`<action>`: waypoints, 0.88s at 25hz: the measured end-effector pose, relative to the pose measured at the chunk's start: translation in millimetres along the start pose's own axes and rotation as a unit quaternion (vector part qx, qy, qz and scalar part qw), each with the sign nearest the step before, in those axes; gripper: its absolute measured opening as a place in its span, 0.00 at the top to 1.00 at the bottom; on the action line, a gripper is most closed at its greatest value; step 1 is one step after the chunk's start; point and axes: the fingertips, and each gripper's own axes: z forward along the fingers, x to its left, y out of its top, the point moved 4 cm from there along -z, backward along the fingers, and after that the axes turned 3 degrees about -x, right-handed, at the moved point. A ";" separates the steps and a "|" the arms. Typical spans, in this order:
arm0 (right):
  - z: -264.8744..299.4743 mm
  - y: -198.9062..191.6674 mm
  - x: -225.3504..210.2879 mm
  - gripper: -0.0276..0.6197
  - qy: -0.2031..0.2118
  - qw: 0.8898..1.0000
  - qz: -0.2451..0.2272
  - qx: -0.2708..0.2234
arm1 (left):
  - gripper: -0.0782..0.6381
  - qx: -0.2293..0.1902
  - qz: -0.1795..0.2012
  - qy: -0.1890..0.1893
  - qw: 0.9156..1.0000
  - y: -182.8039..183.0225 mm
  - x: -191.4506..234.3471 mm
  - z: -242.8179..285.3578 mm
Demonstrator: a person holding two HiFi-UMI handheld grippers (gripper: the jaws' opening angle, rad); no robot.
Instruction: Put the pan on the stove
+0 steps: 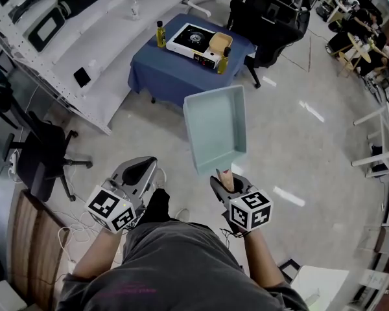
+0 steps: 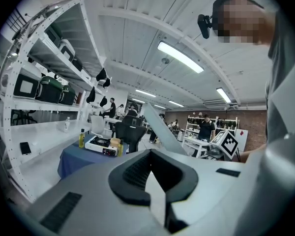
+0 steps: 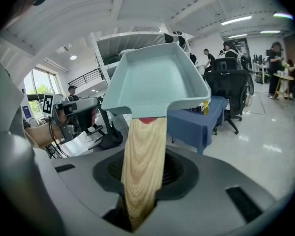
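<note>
A rectangular pale teal pan with raised sides and a light wooden handle is held in the air above the floor, well apart from the stove. The right gripper is clamped on the handle. The left gripper is closed with nothing in it. The white stove sits on a table draped in blue cloth, between two yellow bottles. A glossy pale floor, white shelving and black office chairs surround it.
</note>
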 end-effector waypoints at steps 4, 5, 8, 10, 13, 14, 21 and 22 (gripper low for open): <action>20.1 14.0 -11.4 0.78 -0.004 1.000 0.002 -0.001 | 0.89 0.002 -0.005 -0.004 1.000 1.1 21.8 18.2; 25.7 17.5 -14.2 0.78 -0.006 1.000 0.003 0.000 | 0.89 0.003 -0.006 -0.005 1.000 1.9 28.1 22.8; 42.7 29.0 -21.4 0.78 -0.011 1.000 0.008 0.003 | 0.89 0.007 -0.008 -0.009 1.000 7.2 47.9 36.7; 56.0 37.1 -24.9 0.78 -0.014 1.000 0.011 0.004 | 0.89 0.008 -0.009 -0.012 1.000 11.2 63.1 44.5; 77.7 49.8 -28.3 0.78 -0.019 1.000 0.018 0.004 | 0.89 0.011 -0.013 -0.015 1.000 15.2 89.2 54.7; 85.4 54.9 -29.0 0.78 -0.020 1.000 0.020 0.005 | 0.89 0.011 -0.014 -0.016 1.000 17.5 98.7 58.1; 141.2 90.0 -31.4 0.78 -0.034 0.999 0.035 0.009 | 0.89 0.020 -0.016 -0.031 0.999 35.2 162.1 79.6; 149.1 94.5 -31.6 0.78 -0.035 0.999 0.036 0.010 | 0.89 0.021 -0.016 -0.033 0.999 36.5 171.2 82.0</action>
